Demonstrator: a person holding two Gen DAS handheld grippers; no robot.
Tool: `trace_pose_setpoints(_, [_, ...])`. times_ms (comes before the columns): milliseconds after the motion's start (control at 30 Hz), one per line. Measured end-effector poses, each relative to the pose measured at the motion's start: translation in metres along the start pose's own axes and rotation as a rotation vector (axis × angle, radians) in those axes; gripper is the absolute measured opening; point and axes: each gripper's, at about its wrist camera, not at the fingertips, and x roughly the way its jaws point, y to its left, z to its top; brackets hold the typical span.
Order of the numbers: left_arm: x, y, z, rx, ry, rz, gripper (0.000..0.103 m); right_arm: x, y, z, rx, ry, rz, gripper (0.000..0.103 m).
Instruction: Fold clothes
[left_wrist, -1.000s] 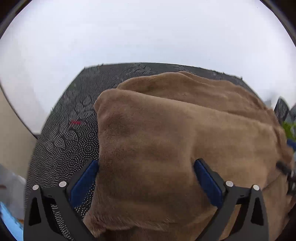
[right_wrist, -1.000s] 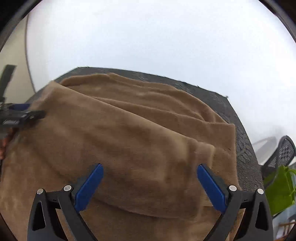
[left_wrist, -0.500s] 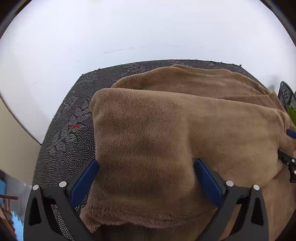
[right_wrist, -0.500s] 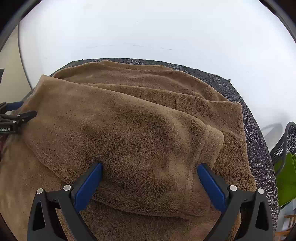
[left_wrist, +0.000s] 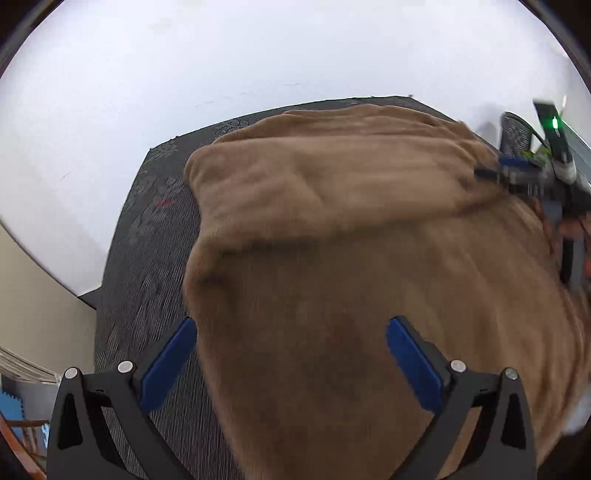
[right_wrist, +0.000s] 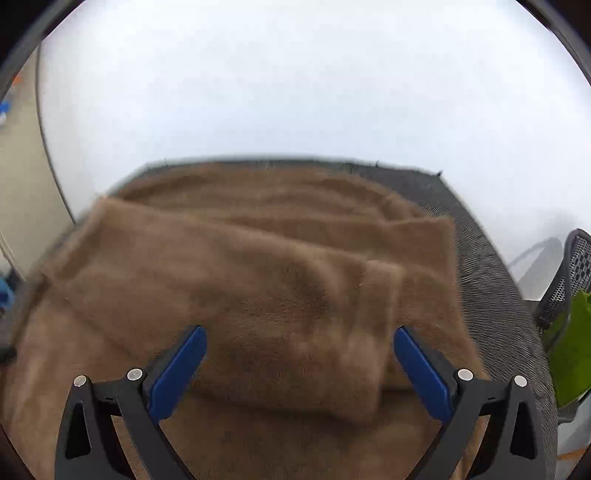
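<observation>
A brown fleece garment (left_wrist: 332, 229) lies on a dark patterned mat (left_wrist: 147, 258), with one layer folded over across its far part. It also shows in the right wrist view (right_wrist: 258, 295), with a folded flap on top. My left gripper (left_wrist: 291, 354) is open and empty above the garment's near left part. My right gripper (right_wrist: 299, 365) is open and empty above the near edge of the folded flap. The right gripper also shows at the right edge of the left wrist view (left_wrist: 491, 171), by the garment's right side.
The mat (right_wrist: 491, 295) lies on a white surface (left_wrist: 258, 59). A black mesh chair (right_wrist: 569, 280) and a green bag (right_wrist: 572, 354) stand at the right. A beige wall (left_wrist: 33, 295) is at the left.
Both grippers have pulled back and up from the garment, so more of the near cloth shows. The folded layer stays lying in place. Both stay open.
</observation>
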Motion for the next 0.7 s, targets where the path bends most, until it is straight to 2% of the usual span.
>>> trace_pose_setpoints(133, [-0.030,-0.004,-0.037,0.028,-0.020,-0.026,0.103,-0.072,0.010,-0.027,-0.052,-0.112,0.074,0.103])
trace_pose_setpoints(333, [-0.073,-0.024,-0.081,0.105,-0.062,-0.081,0.103,-0.154,0.039,-0.101,-0.225,-0.195,0.095,0.103])
trace_pose_setpoints(500, [-0.094,-0.041,-0.111,0.196,-0.054,-0.079,0.103,-0.180,0.051,-0.140,-0.255,-0.198,0.086,0.103])
trace_pose_setpoints(600, [-0.102,-0.050,-0.129,0.239,-0.035,-0.082,0.103,-0.186,0.055,-0.152,-0.227,-0.203,0.097,0.103])
trace_pose_setpoints(700, [-0.110,-0.056,-0.148,0.258,-0.019,-0.116,0.103,-0.187,0.058,-0.158,-0.203,-0.205,0.109,0.103])
